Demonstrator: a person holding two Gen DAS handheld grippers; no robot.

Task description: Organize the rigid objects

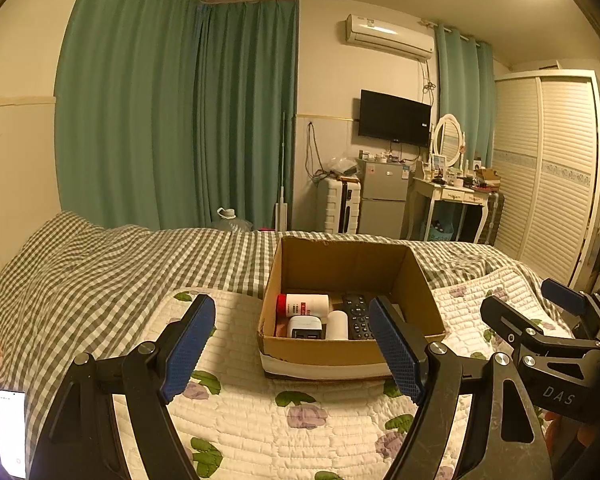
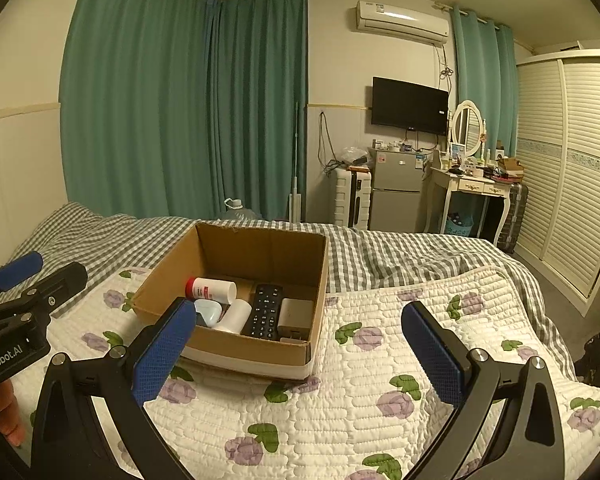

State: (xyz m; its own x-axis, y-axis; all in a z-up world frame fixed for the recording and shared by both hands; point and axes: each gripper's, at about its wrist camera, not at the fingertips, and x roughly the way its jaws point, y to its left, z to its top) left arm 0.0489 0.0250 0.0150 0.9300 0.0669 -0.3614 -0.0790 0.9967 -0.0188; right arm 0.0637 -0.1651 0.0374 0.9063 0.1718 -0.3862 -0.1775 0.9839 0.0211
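Note:
An open cardboard box (image 1: 350, 350) (image 2: 162, 280) sits on the floral quilt (image 1: 260, 420) (image 2: 360, 400) on the bed. Inside lie a white bottle with a red cap (image 1: 304, 304) (image 2: 212, 289), a black remote (image 1: 356, 316) (image 2: 265, 312), a white cylinder (image 1: 337, 324) (image 2: 234, 316), a small white device (image 1: 306, 326) (image 2: 208, 312) and a grey block (image 2: 296, 314). My left gripper (image 1: 292, 346) is open and empty, just in front of the box. My right gripper (image 2: 298, 352) is open and empty, near the box's front right corner. Each gripper also shows at the edge of the other's view.
A checked grey bedcover (image 1: 100, 264) lies beyond the quilt. A lit phone (image 1: 11, 432) lies at the bed's left edge. Across the room stand a small fridge (image 1: 382, 200), a dressing table (image 1: 452, 196), a wardrobe (image 1: 552, 184) and green curtains (image 1: 172, 120).

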